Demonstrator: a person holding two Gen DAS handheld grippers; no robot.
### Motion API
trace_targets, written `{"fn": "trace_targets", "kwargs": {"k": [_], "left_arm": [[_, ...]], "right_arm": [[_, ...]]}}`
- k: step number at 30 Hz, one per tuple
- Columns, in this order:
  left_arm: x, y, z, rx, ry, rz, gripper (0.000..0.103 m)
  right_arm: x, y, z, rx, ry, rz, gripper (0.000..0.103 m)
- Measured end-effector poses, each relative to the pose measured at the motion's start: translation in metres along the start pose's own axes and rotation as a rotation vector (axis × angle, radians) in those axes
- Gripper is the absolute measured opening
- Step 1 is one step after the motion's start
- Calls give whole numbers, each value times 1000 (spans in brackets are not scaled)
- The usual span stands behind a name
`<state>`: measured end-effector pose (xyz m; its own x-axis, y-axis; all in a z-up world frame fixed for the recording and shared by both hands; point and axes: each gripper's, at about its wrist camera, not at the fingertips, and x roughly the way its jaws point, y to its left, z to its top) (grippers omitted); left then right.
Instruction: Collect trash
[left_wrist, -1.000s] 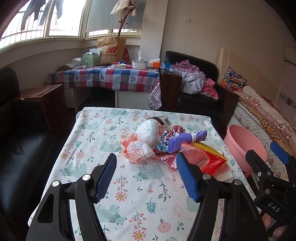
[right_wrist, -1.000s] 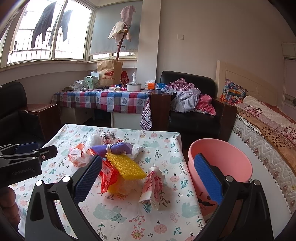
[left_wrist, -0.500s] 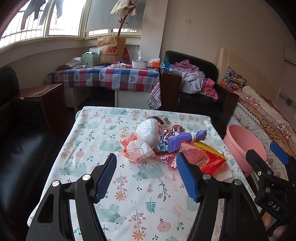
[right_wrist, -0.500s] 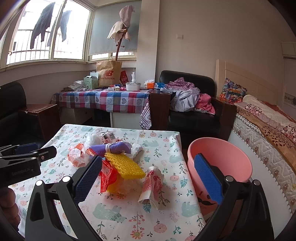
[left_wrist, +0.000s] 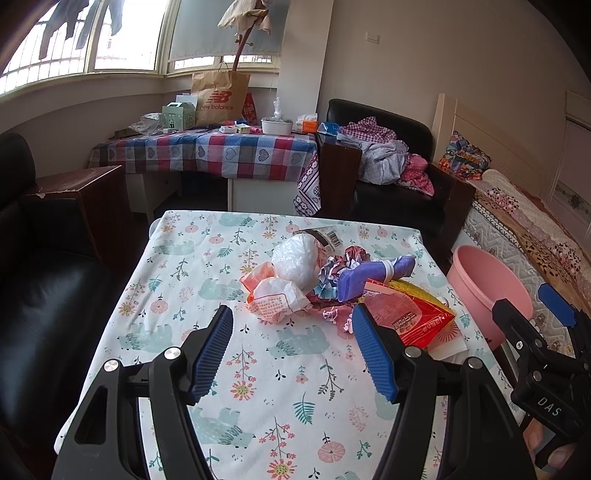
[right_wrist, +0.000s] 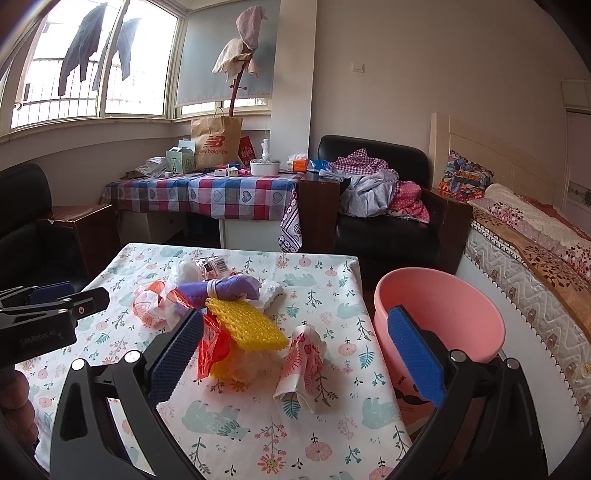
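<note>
A heap of trash lies mid-table: a white plastic bag, an orange-and-white wrapper, a purple pack, a red wrapper and a yellow mesh pad. A crumpled floral paper cup lies apart, toward the right edge. A pink bucket stands off the table's right side. My left gripper hangs open just short of the heap, nothing between its pads. My right gripper is open too, straddling the cup and the bucket's near wall.
The floral-cloth table has a black sofa on its left and a bed on its right. Behind stand a plaid-covered table with a paper bag and a black armchair piled with clothes.
</note>
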<state>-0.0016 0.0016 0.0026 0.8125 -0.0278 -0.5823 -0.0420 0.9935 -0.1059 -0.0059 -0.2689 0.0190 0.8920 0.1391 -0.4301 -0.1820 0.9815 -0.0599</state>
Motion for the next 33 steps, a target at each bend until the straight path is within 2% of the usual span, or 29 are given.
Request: {"fn": "trace_targets", "kwargs": {"k": [7,18,20,25,33], "left_arm": [[5,13,-4,7,14,-3,66],[37,53,-8,-48,120,-44,66],[45,55,-6,-52,134,-54,66],[71,51,2,-43,179,-88,66],[118,55,15,-87,259,-131,65]], "right_arm": [[8,-8,-5,32,45,14,99],[23,-12,-17,29,133,101,99],[25,-13,-19,42,148,126,97],[32,-20,-21,51,194,167,82],[40,-36,-22,114,244,211,80]]}}
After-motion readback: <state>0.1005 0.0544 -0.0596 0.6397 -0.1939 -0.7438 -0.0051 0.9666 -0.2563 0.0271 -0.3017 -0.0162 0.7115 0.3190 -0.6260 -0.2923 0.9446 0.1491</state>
